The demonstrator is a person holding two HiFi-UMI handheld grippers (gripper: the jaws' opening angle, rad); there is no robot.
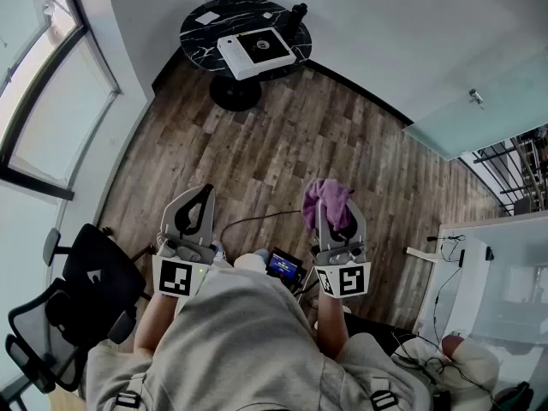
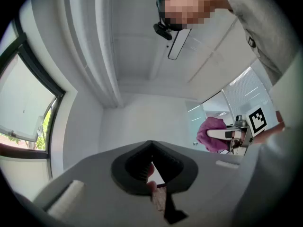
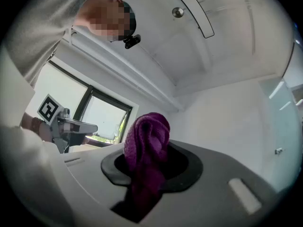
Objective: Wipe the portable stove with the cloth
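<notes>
I'm standing on the wood floor, holding both grippers out in front, near my body. My left gripper is sitting w/ jaws pressed fully together, nothing btwn them. My right gripper is clamping the purple cloth. The cloth is bunching up above the jaws and hanging down thru the gap. The grippers are sitting side by side, apart, not touching. The stove, white w/ a black top, is resting on the round black table at the far end of the room, well apart from both grippers and the cloth. A small white card and a dark obj are also sitting on the table, on the far side of the stove. A black office chair is standing near left, below the window.
</notes>
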